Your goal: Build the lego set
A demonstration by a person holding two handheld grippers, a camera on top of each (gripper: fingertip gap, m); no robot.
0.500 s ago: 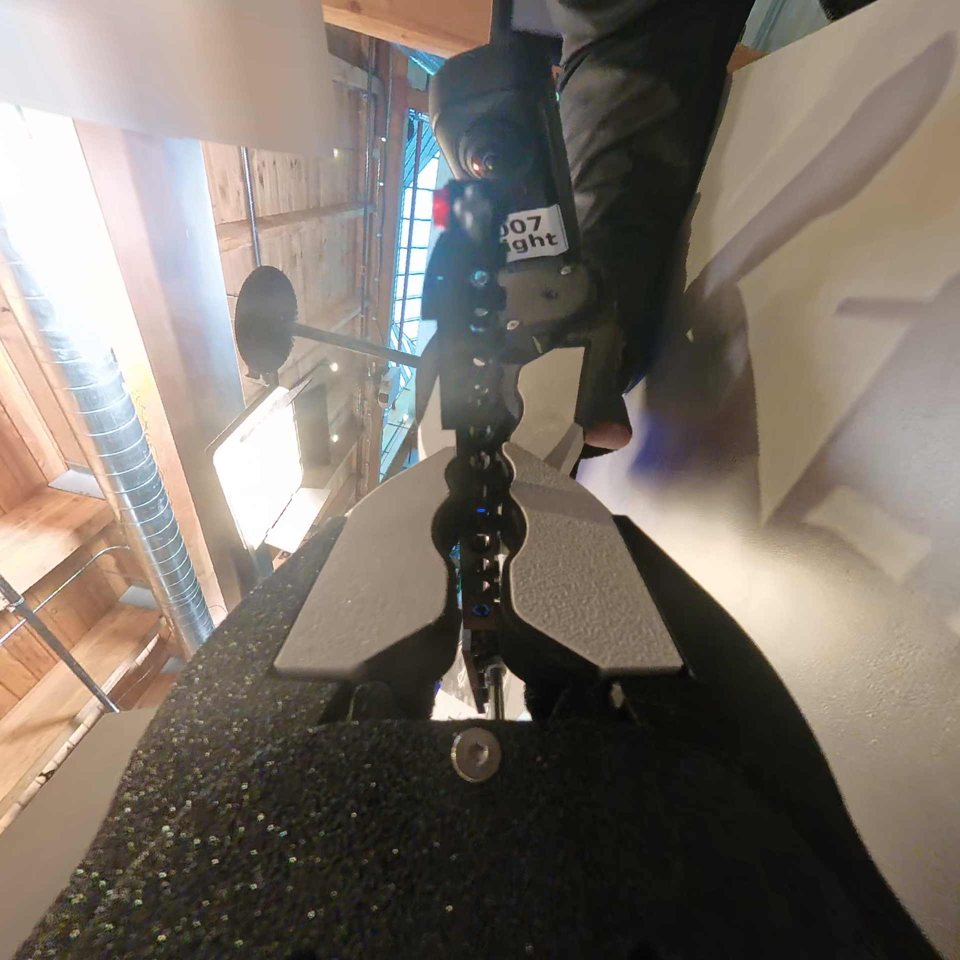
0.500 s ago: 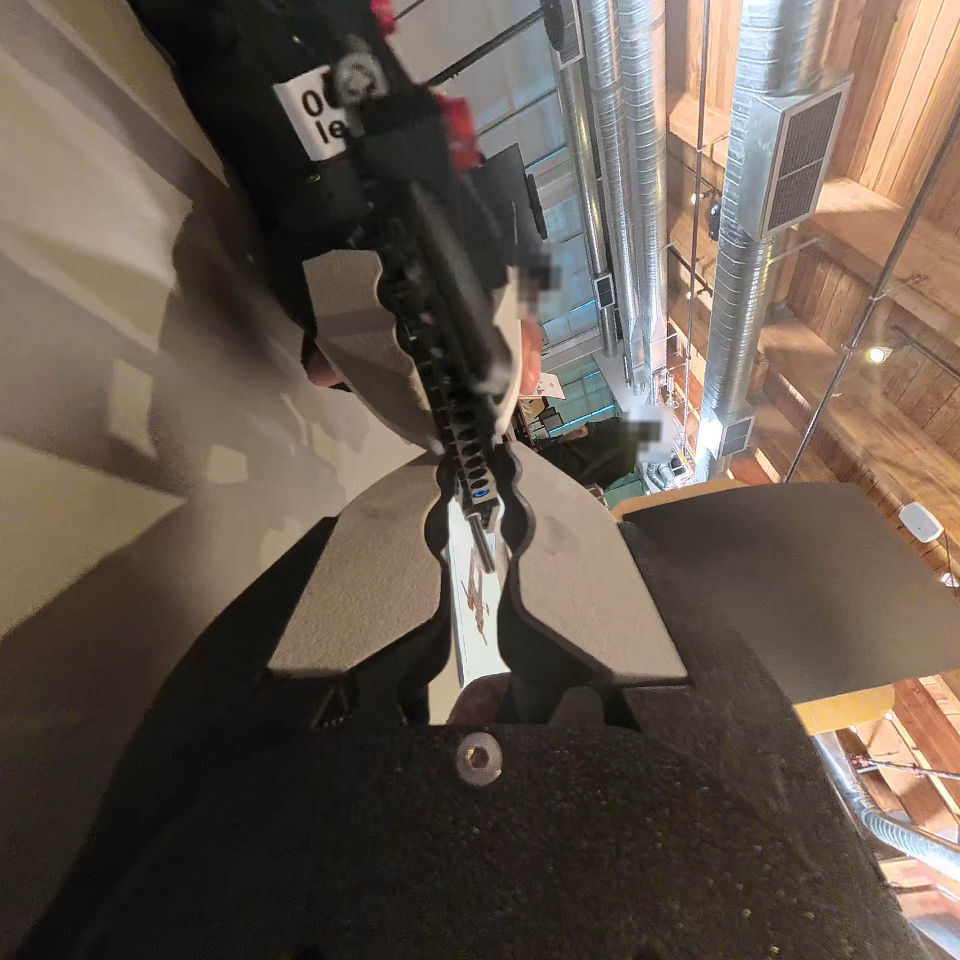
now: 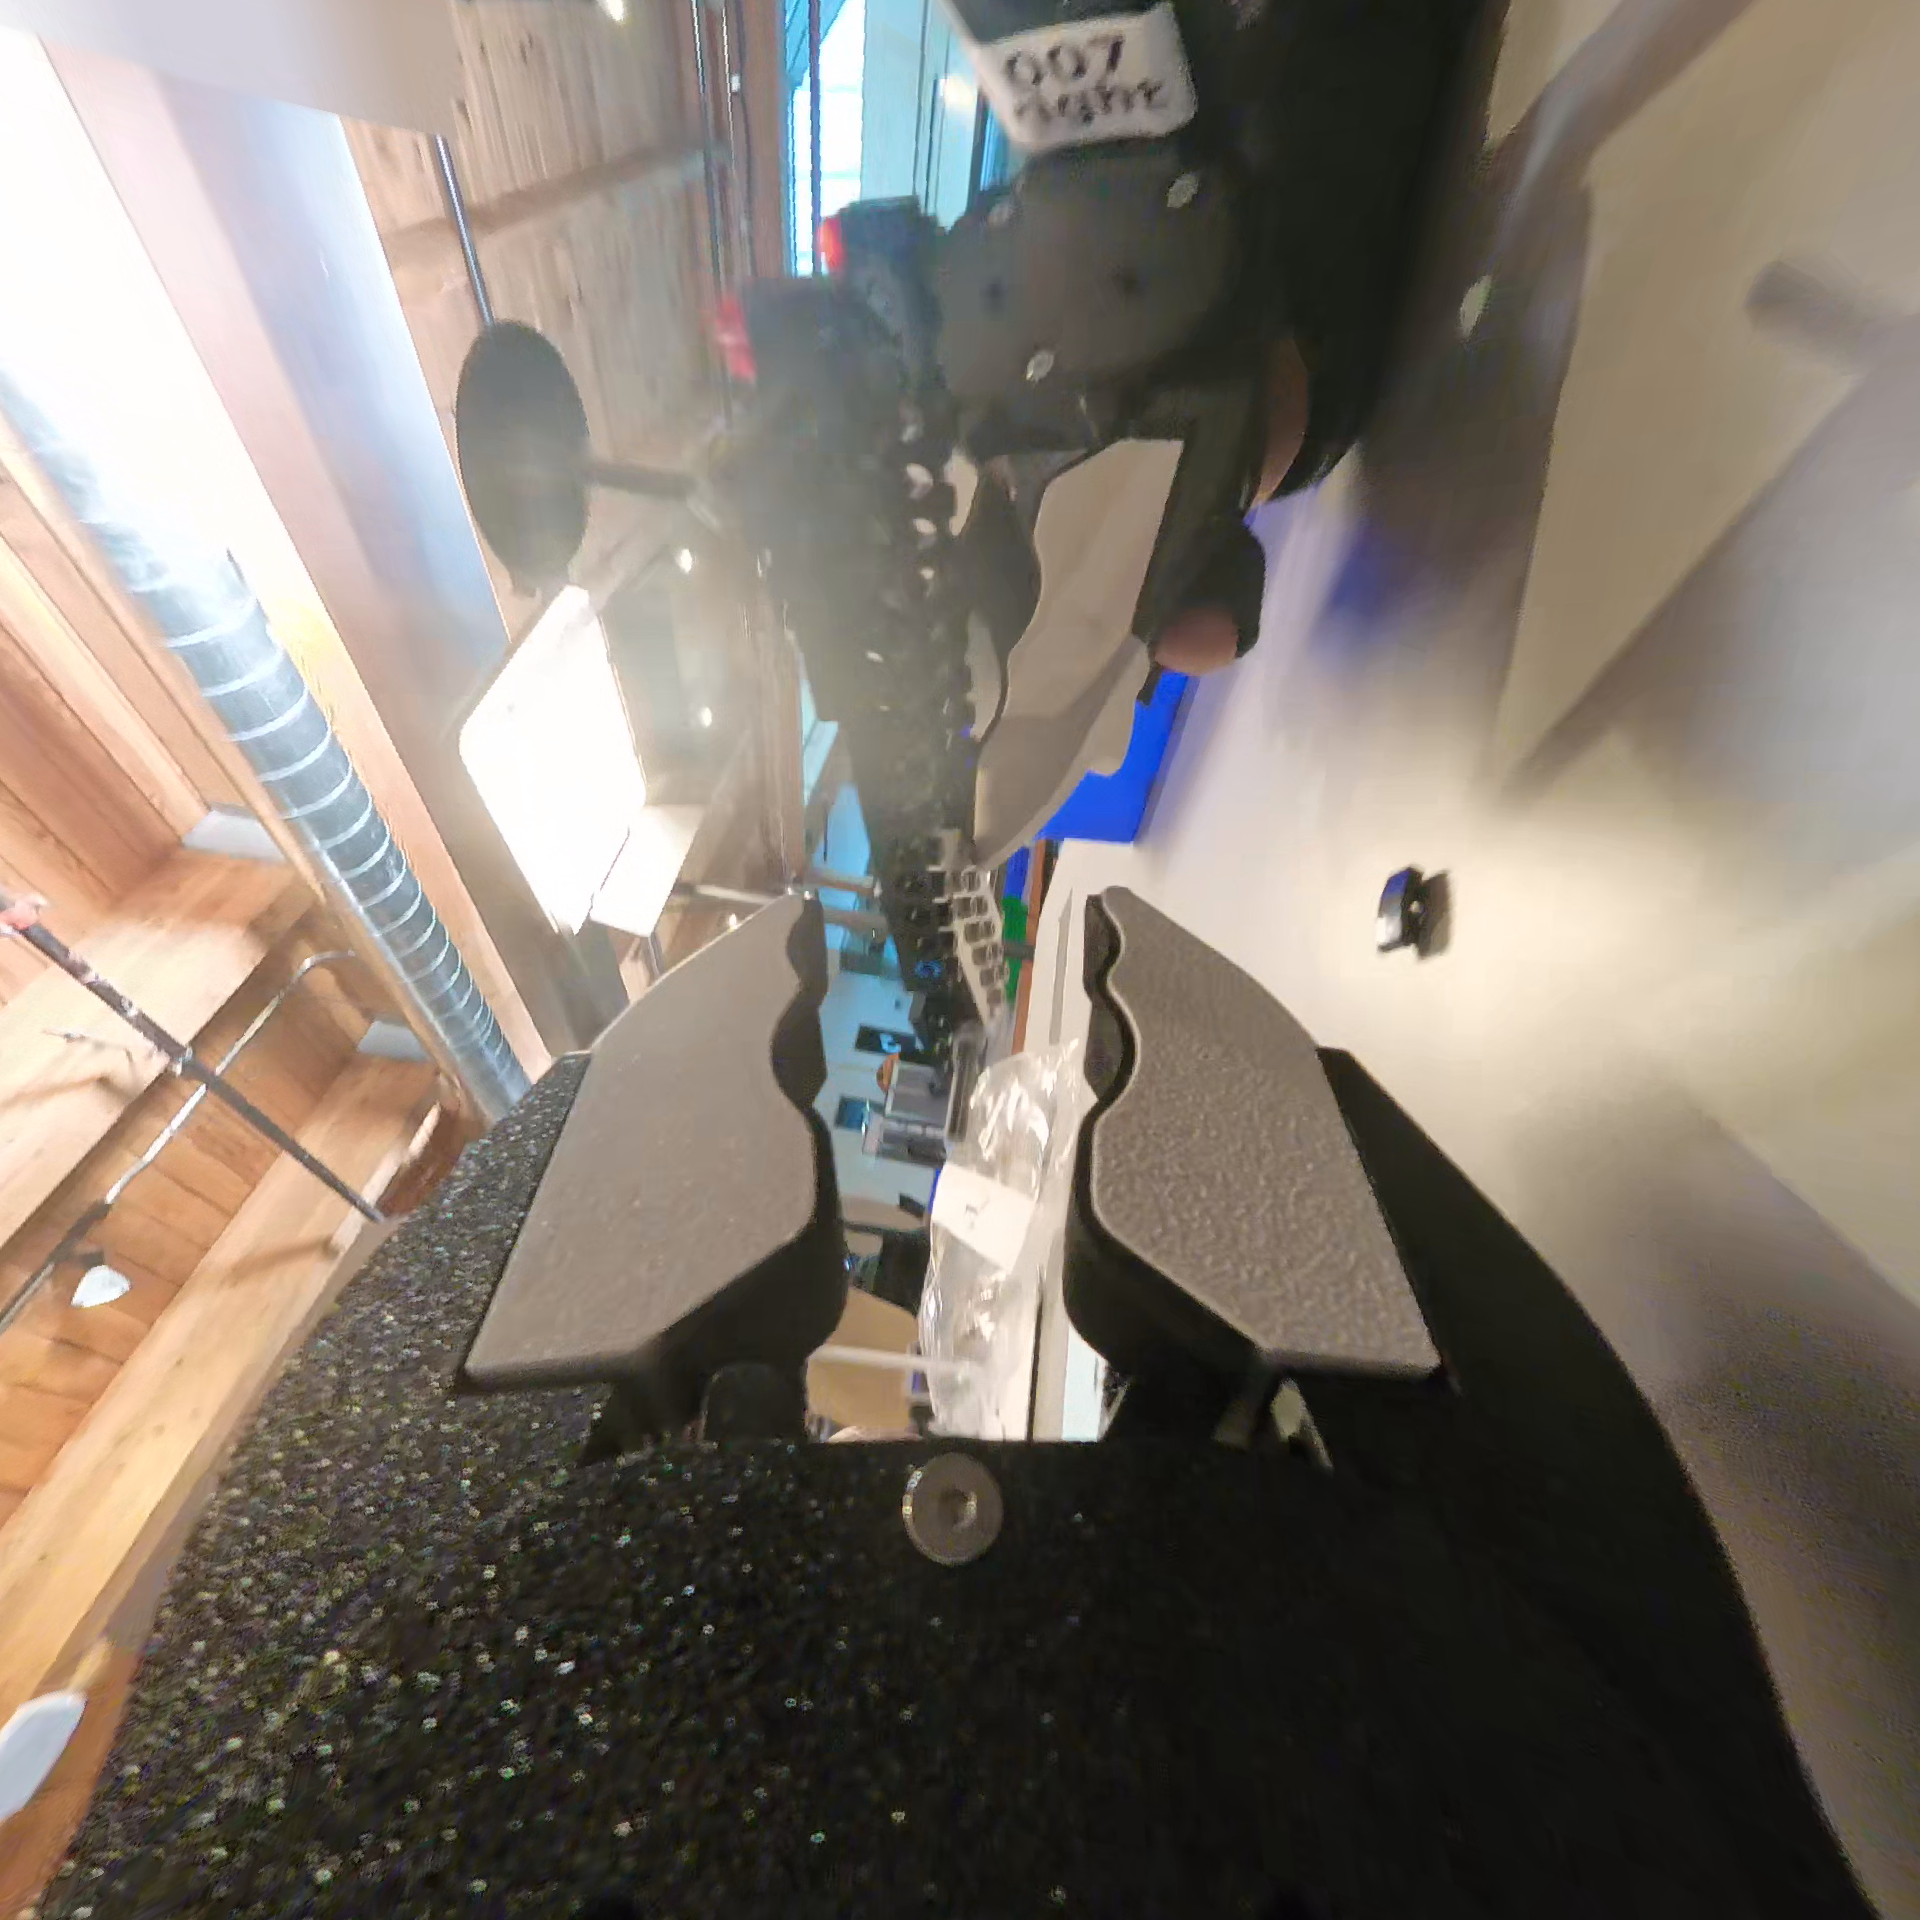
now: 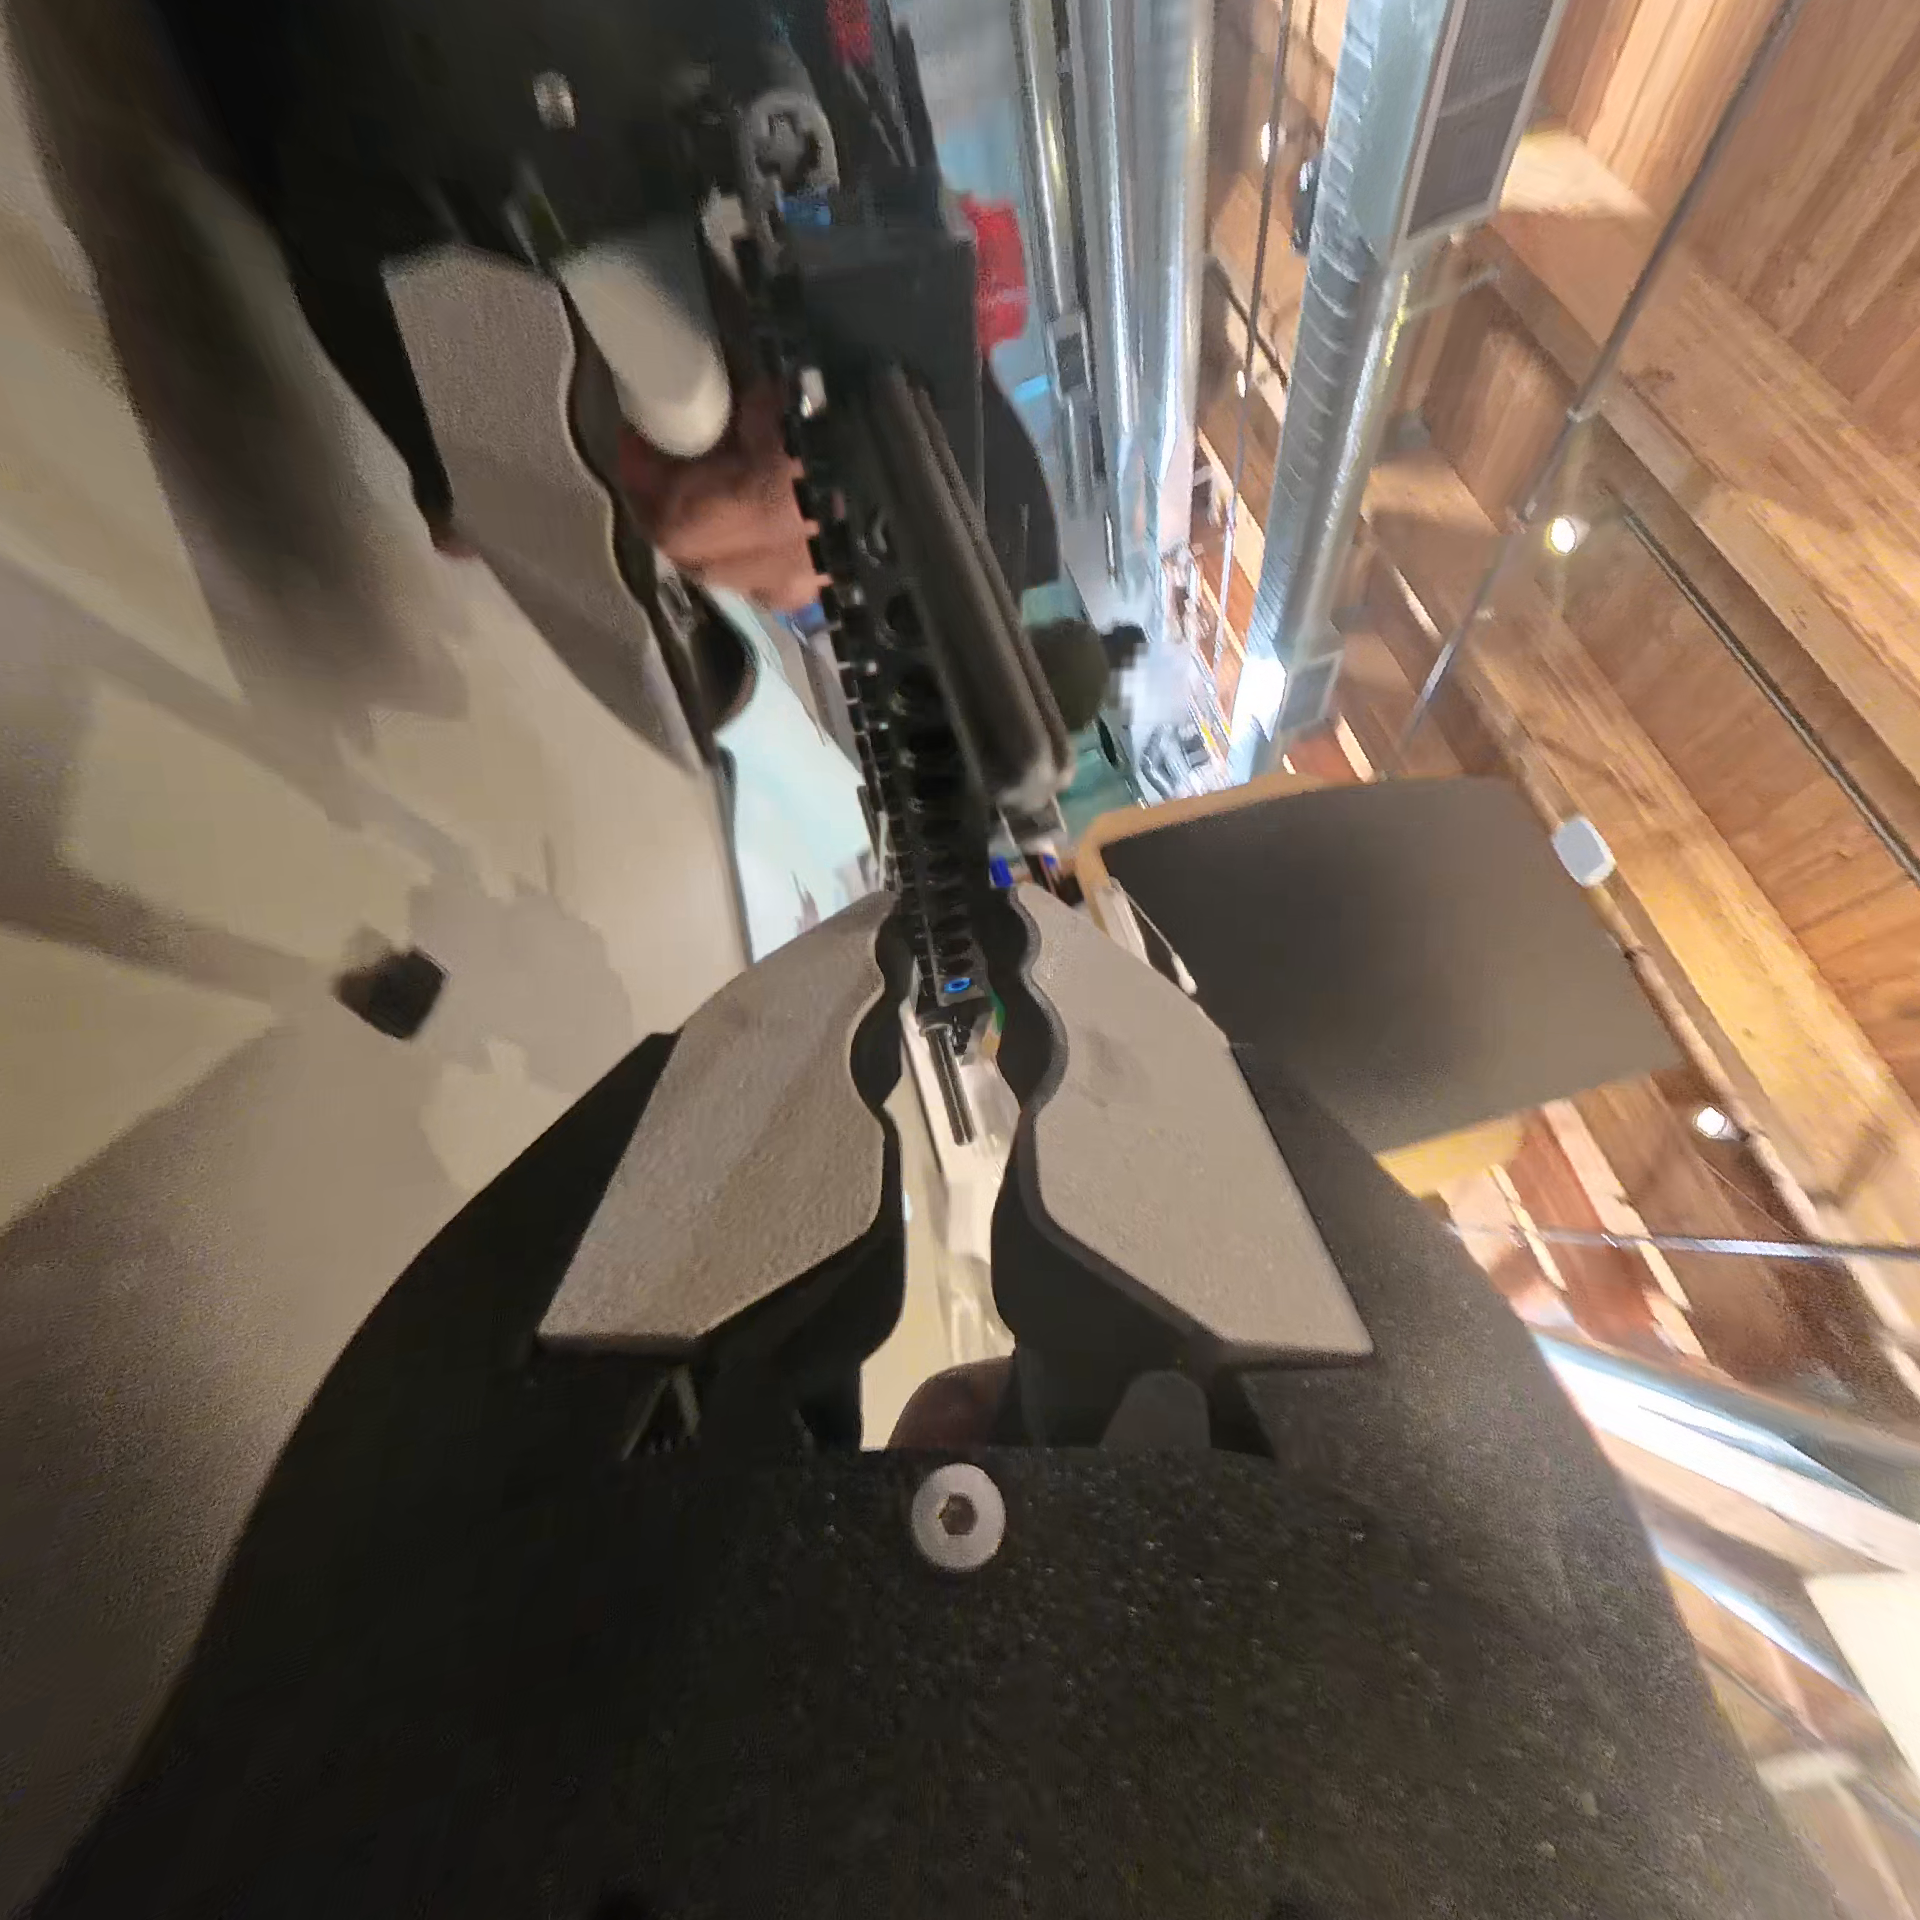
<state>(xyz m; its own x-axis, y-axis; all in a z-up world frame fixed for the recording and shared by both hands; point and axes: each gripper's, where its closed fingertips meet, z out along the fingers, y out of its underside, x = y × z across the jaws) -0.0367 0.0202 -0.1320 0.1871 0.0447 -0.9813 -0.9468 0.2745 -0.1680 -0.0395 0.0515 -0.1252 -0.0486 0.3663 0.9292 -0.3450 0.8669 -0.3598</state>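
Note:
My left gripper (image 3: 951,920) is open, with nothing between its pads. A long black beam with holes (image 3: 883,623) ends just beyond its fingertips, clear of both. My right gripper (image 4: 954,920) is shut on that same beam (image 4: 914,727) near its end, where a thin metal rod (image 4: 951,1081) sticks out towards the camera. The right gripper's grey finger (image 3: 1070,644) shows alongside the beam in the left wrist view. The left gripper's spread fingers (image 4: 499,468) show beside the beam's far part in the right wrist view. Both views are blurred.
A white table (image 3: 1558,727) runs along one side, with a small black part (image 3: 1408,912) lying on it, also in the right wrist view (image 4: 393,992). A clear plastic bag (image 3: 997,1174) lies at the table's edge. A blue block (image 3: 1132,758) and a dark panel (image 4: 1351,956) stand farther off. Some 4 cm of space lies between my two pairs of fingers.
My left gripper was shut on the black beam and has opened and let go of it. The right gripper keeps its grip, and the two grippers have drawn apart.

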